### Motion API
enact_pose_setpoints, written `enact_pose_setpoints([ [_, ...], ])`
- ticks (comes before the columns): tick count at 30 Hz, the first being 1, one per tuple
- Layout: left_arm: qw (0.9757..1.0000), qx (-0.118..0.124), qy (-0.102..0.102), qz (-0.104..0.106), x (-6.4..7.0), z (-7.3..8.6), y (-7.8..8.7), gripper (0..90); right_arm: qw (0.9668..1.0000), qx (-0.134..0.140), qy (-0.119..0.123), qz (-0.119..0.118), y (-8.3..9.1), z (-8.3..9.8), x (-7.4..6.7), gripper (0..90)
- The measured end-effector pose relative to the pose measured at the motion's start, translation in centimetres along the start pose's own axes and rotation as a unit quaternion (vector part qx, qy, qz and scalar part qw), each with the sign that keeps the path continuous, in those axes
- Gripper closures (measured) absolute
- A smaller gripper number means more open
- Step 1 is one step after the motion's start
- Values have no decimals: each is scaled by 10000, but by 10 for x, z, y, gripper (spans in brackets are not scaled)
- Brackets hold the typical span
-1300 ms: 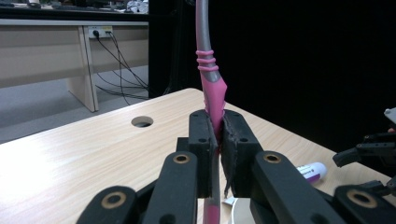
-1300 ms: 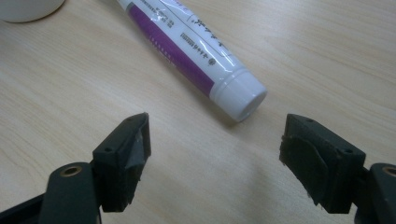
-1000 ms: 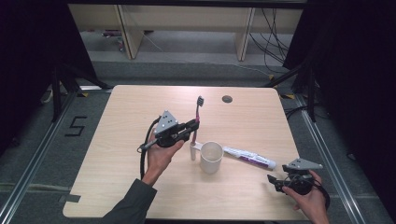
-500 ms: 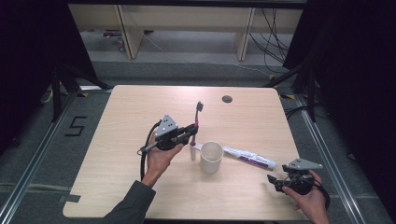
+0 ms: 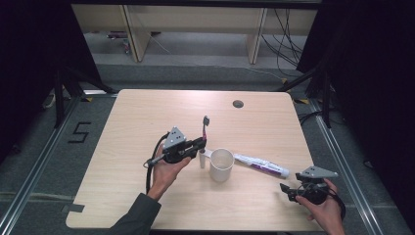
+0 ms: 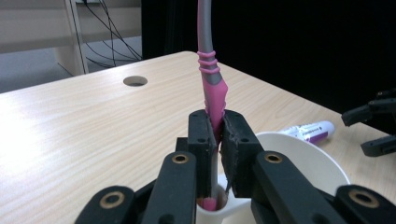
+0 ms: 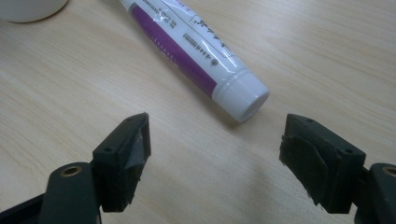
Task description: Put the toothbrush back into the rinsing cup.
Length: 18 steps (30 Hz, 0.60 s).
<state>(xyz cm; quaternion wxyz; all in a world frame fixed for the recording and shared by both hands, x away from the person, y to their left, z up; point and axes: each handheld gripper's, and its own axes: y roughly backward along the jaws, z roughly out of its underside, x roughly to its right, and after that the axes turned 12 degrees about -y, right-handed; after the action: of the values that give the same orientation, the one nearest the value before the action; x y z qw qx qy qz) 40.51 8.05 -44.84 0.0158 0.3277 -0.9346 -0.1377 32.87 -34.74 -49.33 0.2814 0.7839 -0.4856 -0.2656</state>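
My left gripper [image 5: 198,145] is clamped on the pink and grey plastic toothbrush [image 5: 204,128], its two black jaws squeezed against the pink lower handle. From the left gripper view the toothbrush [image 6: 211,88] stands nearly upright between the pads, its grey neck rising out of the top of the view. The landmark I work from is the white ceramic mug [image 5: 221,164] near the middle of the light wooden table [image 5: 142,117]. The toothbrush is just beside the mug's handle side, its bristled head above and beyond the mug. In the left gripper view the mug's rim [image 6: 306,154] sits directly behind and below the jaws.

On the mug's other side, just beside it, lies the white and purple toothpaste tube [image 5: 261,165], flat on the table with its cap pointing away from the mug. My right gripper [image 5: 289,191] hovers past that cap end, farther from the mug, with jaws spread wide and holding nothing. In the right gripper view the tube's white cap [image 7: 243,95] lies ahead of the gap, apart from both pads.
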Motion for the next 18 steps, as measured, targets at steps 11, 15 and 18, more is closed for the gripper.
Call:
enact_pose_setpoints([
  [11,9997,-213,-102,109,3,10,0,793,9999,-59,-142,46,1,0,-2,248],
  [15,9995,-279,-114,86,3,9,0,791,9999,-77,-106,81,2,0,-2,248],
  [18,9994,-313,-147,81,3,9,0,769,9999,-89,-109,81,2,0,-2,248],
])
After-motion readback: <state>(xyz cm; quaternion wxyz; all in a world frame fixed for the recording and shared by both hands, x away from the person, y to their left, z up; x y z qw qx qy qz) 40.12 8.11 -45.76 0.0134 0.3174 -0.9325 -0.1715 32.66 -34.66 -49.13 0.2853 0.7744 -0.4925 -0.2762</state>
